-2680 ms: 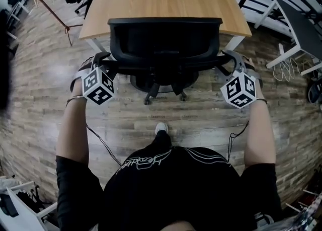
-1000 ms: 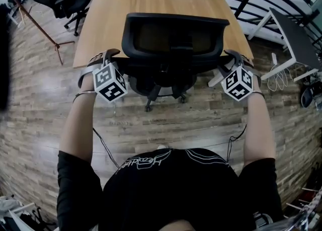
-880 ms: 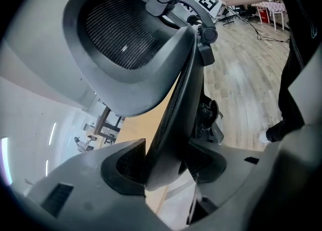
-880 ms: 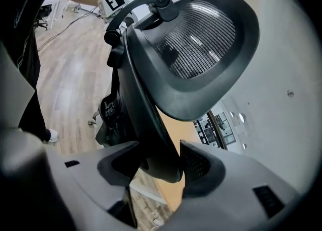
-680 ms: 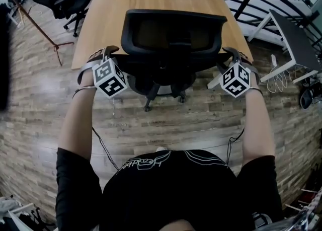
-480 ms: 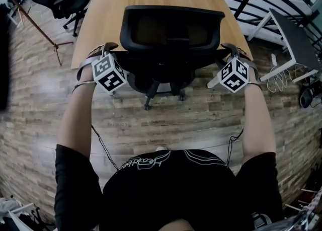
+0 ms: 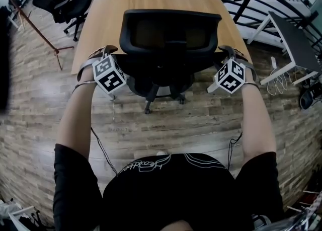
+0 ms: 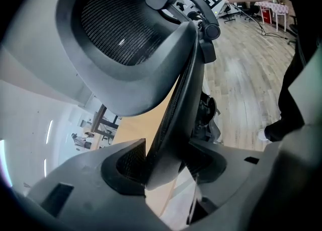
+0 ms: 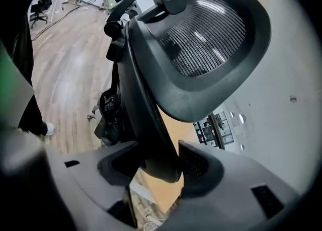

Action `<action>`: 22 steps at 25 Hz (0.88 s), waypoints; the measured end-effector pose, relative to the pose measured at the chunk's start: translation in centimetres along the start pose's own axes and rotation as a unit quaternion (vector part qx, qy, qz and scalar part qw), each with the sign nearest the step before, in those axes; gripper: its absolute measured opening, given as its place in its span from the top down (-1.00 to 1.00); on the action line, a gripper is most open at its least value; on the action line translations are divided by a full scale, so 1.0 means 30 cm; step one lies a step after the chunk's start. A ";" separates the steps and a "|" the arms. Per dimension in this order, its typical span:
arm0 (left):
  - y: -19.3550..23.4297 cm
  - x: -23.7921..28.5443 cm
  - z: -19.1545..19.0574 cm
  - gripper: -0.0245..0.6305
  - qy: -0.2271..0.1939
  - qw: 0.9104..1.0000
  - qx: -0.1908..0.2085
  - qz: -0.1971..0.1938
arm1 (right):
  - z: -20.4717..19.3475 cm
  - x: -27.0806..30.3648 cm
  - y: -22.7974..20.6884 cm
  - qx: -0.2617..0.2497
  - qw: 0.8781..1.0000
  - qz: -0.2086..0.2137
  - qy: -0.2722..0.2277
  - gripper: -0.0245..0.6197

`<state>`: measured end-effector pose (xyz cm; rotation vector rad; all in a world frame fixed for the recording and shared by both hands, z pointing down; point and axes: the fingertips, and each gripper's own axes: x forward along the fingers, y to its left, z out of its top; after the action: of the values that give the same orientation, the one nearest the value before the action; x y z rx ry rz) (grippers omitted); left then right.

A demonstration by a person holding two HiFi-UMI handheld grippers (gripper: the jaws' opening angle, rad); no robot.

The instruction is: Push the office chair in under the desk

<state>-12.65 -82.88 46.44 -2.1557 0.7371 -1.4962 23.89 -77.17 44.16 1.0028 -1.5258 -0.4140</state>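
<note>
1. Left gripper (image 8: 166,164) is clamped on the left edge of the office chair (image 7: 166,66); hold it firm.
2. The chair sits at the desk (image 7: 103,21) front, apparently partly under it. Drive straight in.
3. Right gripper (image 9: 158,167) is clamped on the right edge; match the pressure so the chair doesn't swerve.

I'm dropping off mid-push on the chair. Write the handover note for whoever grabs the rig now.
Grippers: left gripper is clamped on the left edge of the backrest; right gripper is clamped on its right edge.
Things: office chair faces the desk, centred; its wheeled base is out on the floor.
Done: chair gripped and lined up.
Left: push straight in until the base goes under, then release.
</note>
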 end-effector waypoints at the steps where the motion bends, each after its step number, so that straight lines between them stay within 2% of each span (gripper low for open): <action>1: -0.001 0.000 -0.001 0.24 0.000 1.000 0.000 0.000 | -0.001 0.001 0.002 -0.002 1.000 -0.002 0.004 0.15; 7: -0.006 -0.004 0.005 0.24 -0.014 1.000 -0.004 0.005 | -0.007 0.019 -0.003 0.013 1.000 -0.026 0.010 0.15; 12: -0.005 -0.020 0.020 0.18 -0.042 0.998 -0.037 0.020 | -0.015 0.015 -0.019 0.058 0.996 -0.064 0.036 0.10; 14: -0.006 -0.048 0.014 0.09 -0.067 0.996 -0.053 0.033 | -0.033 -0.013 -0.019 0.088 0.993 -0.066 0.031 0.07; 16: 0.003 -0.090 -0.024 0.07 -0.087 0.992 -0.078 0.054 | -0.053 -0.059 -0.026 0.095 0.992 -0.084 0.021 0.06; 19: 0.015 -0.182 -0.102 0.05 -0.110 0.979 -0.150 0.082 | -0.069 -0.158 -0.033 0.128 0.985 -0.111 -0.012 0.06; 21: 0.005 -0.268 -0.106 0.05 -0.145 0.959 -0.228 0.088 | -0.051 -0.235 -0.023 0.202 0.972 -0.105 -0.056 0.06; 22: -0.014 -0.313 -0.089 0.05 -0.169 0.943 -0.276 0.078 | -0.028 -0.274 -0.008 0.247 0.961 -0.091 -0.082 0.06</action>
<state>-17.73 -76.71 40.81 -2.5809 1.2767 -0.8640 24.13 -70.69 39.05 1.5377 -1.7367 -0.2505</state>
